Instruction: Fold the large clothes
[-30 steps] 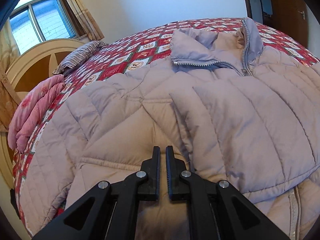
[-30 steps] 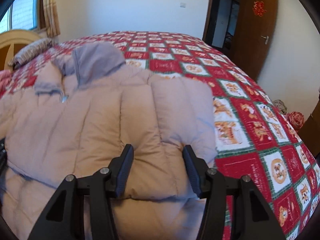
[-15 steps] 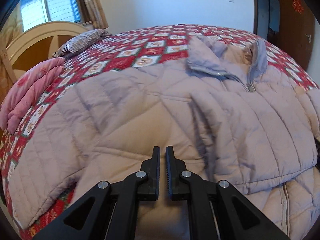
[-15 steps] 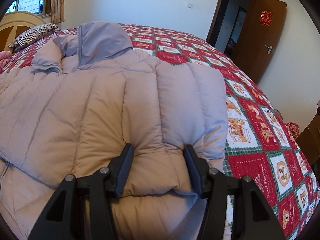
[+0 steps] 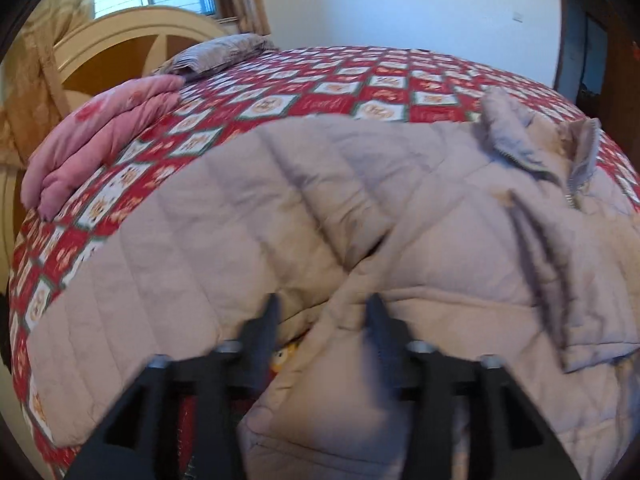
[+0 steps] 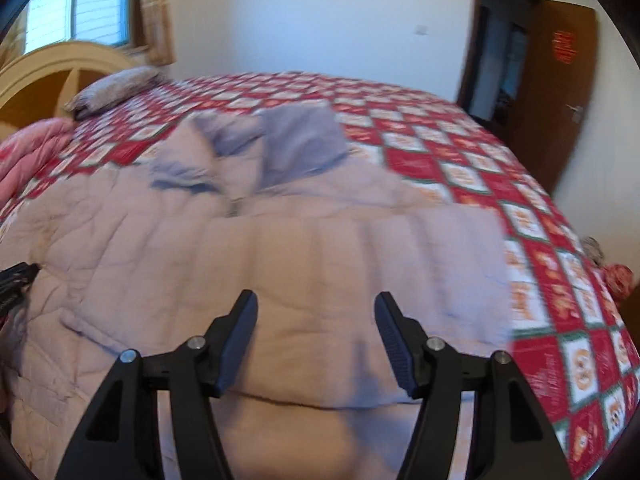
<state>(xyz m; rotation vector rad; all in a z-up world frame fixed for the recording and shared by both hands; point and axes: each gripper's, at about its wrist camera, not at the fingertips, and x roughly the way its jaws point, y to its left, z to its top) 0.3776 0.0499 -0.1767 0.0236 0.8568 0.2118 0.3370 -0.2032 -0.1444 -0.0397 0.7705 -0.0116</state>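
A pale lilac puffer jacket [image 5: 400, 240] lies front up on the bed, collar [image 5: 516, 140] at the far side. Its one sleeve [image 5: 160, 280] stretches out to the left. My left gripper [image 5: 324, 312] hovers over the fold where that sleeve meets the body, its jaws opening, pads pressing nothing. In the right wrist view the other sleeve lies folded across the jacket [image 6: 320, 248]. My right gripper [image 6: 316, 298] stands over that folded sleeve with jaws opening; the fabric lies below the fingers, not pinched. The left gripper's tip [image 6: 16, 280] shows at the left edge.
The bed's red and white patterned quilt [image 5: 320, 92] is bare beyond the collar and to the right [image 6: 540, 280]. A pink folded blanket [image 5: 100, 136] and a striped pillow [image 5: 220, 52] lie by the cream headboard [image 5: 132, 36]. A brown door [image 6: 552, 92] stands open at the right.
The left gripper went from shut to wide open and moved left toward the spread sleeve. The right gripper's jaws widened off the folded sleeve end and the view shifted.
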